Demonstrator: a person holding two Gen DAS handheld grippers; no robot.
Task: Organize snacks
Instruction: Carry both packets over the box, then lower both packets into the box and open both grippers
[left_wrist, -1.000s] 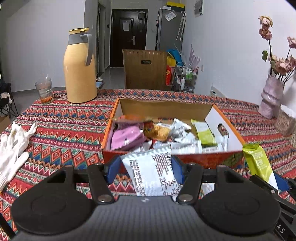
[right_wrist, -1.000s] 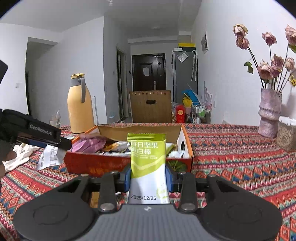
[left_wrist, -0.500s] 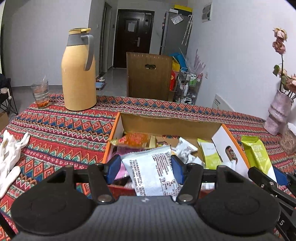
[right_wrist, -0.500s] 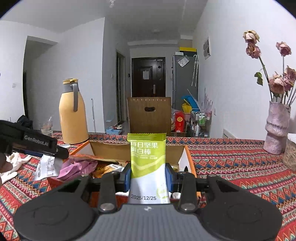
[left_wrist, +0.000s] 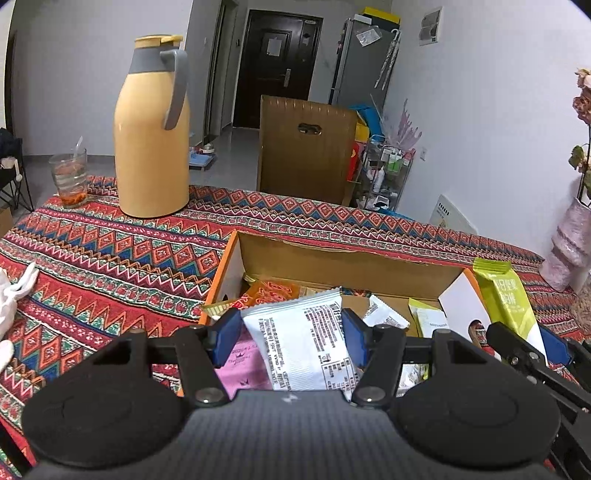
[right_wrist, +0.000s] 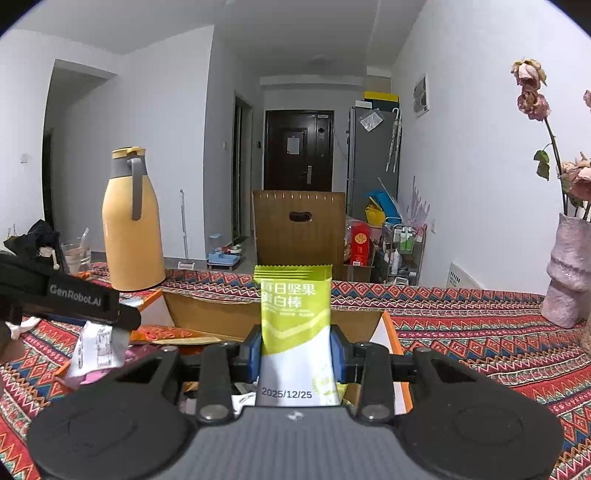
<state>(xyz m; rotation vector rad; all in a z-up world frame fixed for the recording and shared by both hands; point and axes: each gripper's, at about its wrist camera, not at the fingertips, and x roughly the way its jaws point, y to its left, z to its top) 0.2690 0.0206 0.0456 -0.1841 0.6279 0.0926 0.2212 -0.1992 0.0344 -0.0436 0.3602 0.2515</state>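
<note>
Left wrist view: the left gripper (left_wrist: 291, 332) has advanced from the near edge to above the cardboard box (left_wrist: 343, 264). Its jaws are clamped on a white packet (left_wrist: 303, 347), a flat crinkled foil pouch with printed text, now over the box interior, so release looks imminent. The tabletop (left_wrist: 110, 251) carries a woven zigzag cloth.

Right wrist view: the right gripper (right_wrist: 295, 350) has likewise closed on the box, jaws clamped on an upright green snack bar (right_wrist: 293, 314) with a glossy wrapper and serrated top seal.
</note>
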